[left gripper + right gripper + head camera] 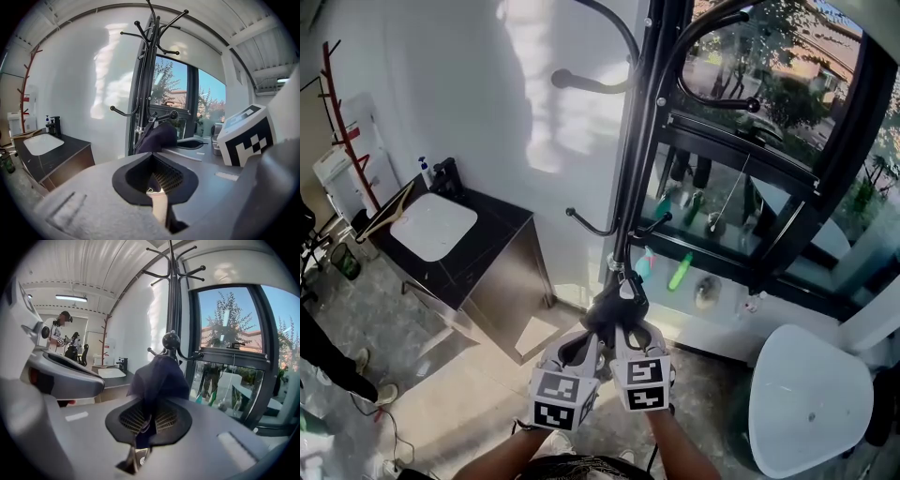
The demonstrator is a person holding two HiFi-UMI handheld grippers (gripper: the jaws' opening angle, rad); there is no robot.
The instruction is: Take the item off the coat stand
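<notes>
The white wall (534, 122) and the big black-framed window (787, 159) fill most of what I see, with trees and buildings outside the glass. In front of them stands the black coat stand (639, 159), its pole rising past curved hooks at several heights. To my left is a dark cabinet (502, 267) with a white basin (433, 227) set in its top, and to my right a white rounded tabletop (811, 398). A thin red stand (342, 122) leans by the far wall, and a person (58, 331) stands deep in the room. A green bottle (680, 272) lies on the window ledge.

The item (157, 376) is a dark navy piece of soft cloth, bunched in folds, hanging low on the coat stand from a knobbed hook (171, 340). The knob sits right above the cloth and the pole rises close behind it. A strap (150, 123) runs from the hook down to the cloth.

My right gripper (149, 416) has its jaws pinched onto a lower fold of the item. My left gripper (152, 173) is just beside it, jaws pressed together with nothing between them, the item a little ahead of its tips.
</notes>
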